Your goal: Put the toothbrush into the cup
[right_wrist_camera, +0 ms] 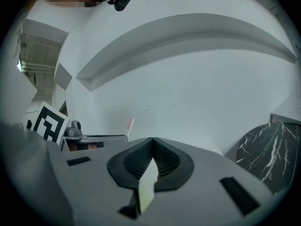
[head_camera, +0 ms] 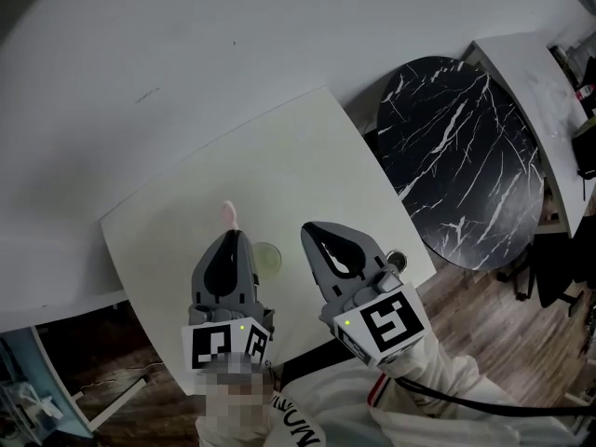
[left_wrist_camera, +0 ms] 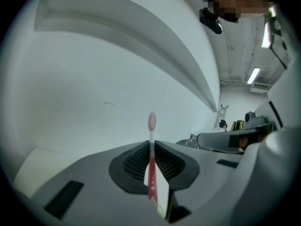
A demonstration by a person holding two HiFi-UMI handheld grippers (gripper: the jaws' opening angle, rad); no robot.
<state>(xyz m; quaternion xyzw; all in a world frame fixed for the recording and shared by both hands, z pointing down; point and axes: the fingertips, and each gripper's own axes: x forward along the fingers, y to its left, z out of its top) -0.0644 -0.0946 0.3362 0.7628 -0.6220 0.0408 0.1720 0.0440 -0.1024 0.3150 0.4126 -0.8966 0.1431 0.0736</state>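
Left hand-held gripper (head_camera: 232, 238): nearly shut, pads clamped on the toothbrush (left_wrist_camera: 151, 166). Held by the red handle, with the pink bristle head poking out ahead of the jaw tips and the rest running back between the jaws. Probably gripped this way to leave one end free to go into the cup first, though which end is meant to lead cannot be told.

Right hand-held gripper (head_camera: 315, 233): jaws closed tip to tip, nothing between them. Parked just beside the left one, apparently on standby or ready to steady the cup.

Cup (head_camera: 268, 257): pale green, seen from above on the white desk (head_camera: 307, 147), in the gap between the two hand-held grippers, just right of the left jaws and below them. Open mouth facing up, so reachable from overhead.

Step in hand, by judgement: carrying the toothbrush toward the cup. Not yet over the rim. Next: shifting the left hand-held gripper a little right and tipping the toothbrush steeper before letting go. Risk: a shallow angle catching the rim or toppling the light cup.
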